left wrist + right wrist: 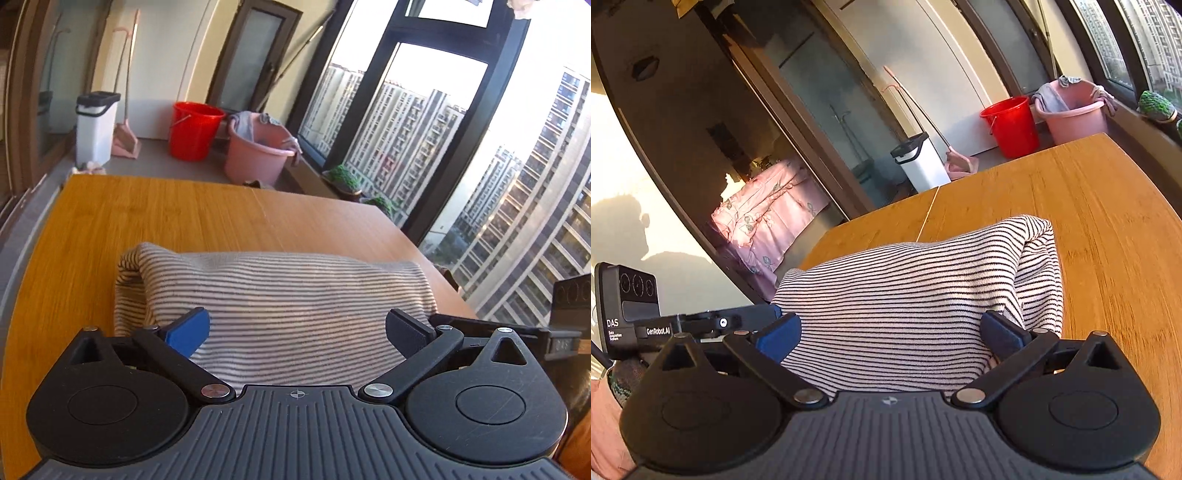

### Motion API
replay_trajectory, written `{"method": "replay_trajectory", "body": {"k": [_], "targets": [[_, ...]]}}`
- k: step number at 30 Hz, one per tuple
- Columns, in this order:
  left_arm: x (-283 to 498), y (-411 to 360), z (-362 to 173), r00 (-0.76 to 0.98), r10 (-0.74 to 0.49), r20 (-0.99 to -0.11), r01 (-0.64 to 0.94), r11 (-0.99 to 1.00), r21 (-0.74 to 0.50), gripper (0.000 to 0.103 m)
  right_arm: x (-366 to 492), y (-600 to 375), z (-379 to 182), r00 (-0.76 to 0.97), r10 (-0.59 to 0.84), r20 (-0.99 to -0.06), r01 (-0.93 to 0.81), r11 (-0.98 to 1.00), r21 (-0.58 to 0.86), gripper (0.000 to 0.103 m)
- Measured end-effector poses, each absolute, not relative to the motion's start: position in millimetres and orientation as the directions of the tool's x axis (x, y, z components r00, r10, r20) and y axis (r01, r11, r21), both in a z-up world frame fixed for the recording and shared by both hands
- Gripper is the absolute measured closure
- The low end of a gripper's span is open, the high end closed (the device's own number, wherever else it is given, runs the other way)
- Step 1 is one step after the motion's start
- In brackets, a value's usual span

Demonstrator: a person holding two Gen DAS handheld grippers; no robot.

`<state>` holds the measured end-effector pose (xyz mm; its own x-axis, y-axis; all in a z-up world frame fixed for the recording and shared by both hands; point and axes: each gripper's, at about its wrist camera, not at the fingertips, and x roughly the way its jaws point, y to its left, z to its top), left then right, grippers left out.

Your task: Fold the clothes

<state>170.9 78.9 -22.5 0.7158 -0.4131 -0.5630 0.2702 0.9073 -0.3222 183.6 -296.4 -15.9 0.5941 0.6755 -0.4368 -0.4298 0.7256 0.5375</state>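
Note:
A striped black-and-white garment (pixel 273 295) lies bunched in a folded bundle on the wooden table (pixel 147 214). My left gripper (pixel 297 332) is open, its fingers spread wide on either side of the garment's near edge. The cloth fills the gap between them. In the right wrist view the same garment (pixel 916 295) lies between the wide-open fingers of my right gripper (pixel 890 336). The table (pixel 1108 221) extends to the right. The other gripper's body shows at the left edge of the right wrist view (pixel 646 321) and at the right edge of the left wrist view (pixel 569 325).
Beyond the table's far edge stand a red bucket (pixel 194 131), a pink basin (pixel 258 149) with cloths, a white bin (pixel 94 127) and a pink dustpan (pixel 127 144). Large windows (pixel 480 166) run along the right. A glass door (pixel 757 166) lies to the left.

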Motion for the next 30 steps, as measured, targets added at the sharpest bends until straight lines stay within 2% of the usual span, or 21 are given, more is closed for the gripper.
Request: {"method": "replay_trajectory", "body": {"k": [5,9,15,23,25,28,30], "targets": [[192,79,-32,0.688,-0.39,-0.611,0.24,0.918,-0.316,0.0,173,-290,-16,0.612,0.658,-0.439,-0.447,0.746,0.494,0.0],[189,77,-34,0.697,-0.378,-0.609,0.244,0.924,-0.294,0.0,165,-277,-12,0.627,0.623,-0.469,-0.464,0.781,0.418,0.0],[180,79,-35,0.702,-0.39,-0.596,0.258,0.919,-0.298,0.0,167,-269,-7,0.62,0.612,-0.491,-0.478,0.791,0.382,0.0],[177,80,-37,0.704,-0.394,-0.59,0.261,0.917,-0.301,0.0,183,-269,36,0.699,0.572,-0.429,-0.477,0.82,0.317,0.0],[176,80,-37,0.706,-0.395,-0.587,0.262,0.917,-0.302,0.0,200,-269,34,0.684,0.559,-0.468,-0.454,0.829,0.326,0.0],[177,80,-37,0.705,-0.4,-0.585,0.265,0.914,-0.306,0.0,232,-267,3,0.608,0.494,-0.621,-0.347,0.869,0.353,0.0],[178,81,-37,0.704,-0.406,-0.583,0.268,0.912,-0.311,0.0,235,-265,-13,0.621,0.484,-0.616,-0.348,0.875,0.337,0.0]]}}
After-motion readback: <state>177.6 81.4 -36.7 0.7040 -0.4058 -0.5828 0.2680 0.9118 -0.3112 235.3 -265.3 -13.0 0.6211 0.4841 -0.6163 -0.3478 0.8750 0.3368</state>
